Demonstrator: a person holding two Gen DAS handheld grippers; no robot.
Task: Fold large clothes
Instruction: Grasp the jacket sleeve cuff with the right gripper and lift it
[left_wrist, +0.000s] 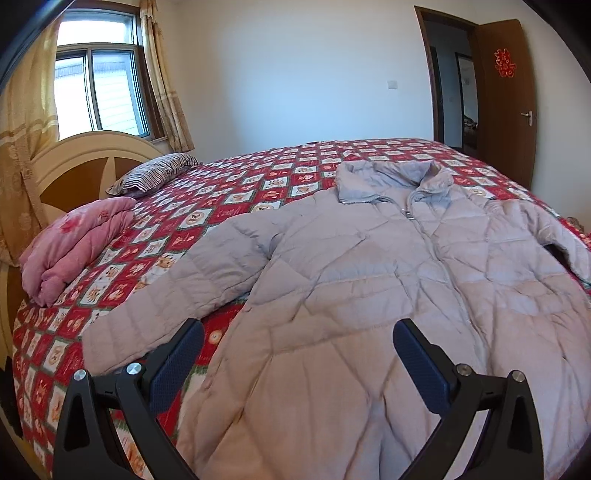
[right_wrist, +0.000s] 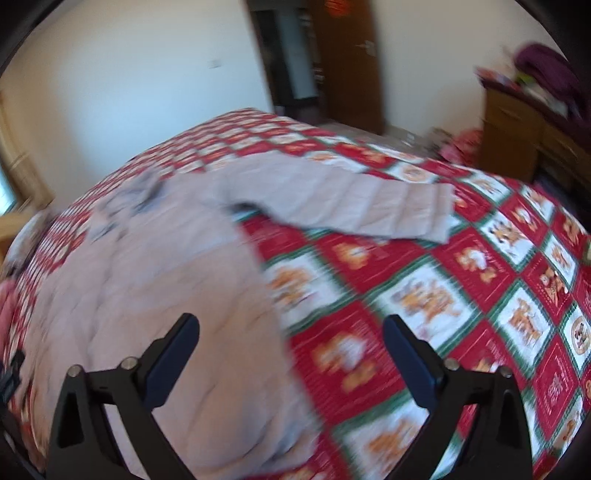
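A large pale lilac quilted jacket lies flat, front up and zipped, on a red-and-white patterned bedspread. Its collar points to the far side and both sleeves are spread out. My left gripper is open and empty, above the jacket's lower left part near its left sleeve. The right wrist view is blurred. There my right gripper is open and empty above the jacket's right edge, with the right sleeve stretched out beyond it on the bedspread.
A folded pink blanket and a striped pillow lie by the cream headboard at the left. A window with curtains is behind it. An open brown door stands at the far right. A wooden dresser with clutter stands beyond the bed.
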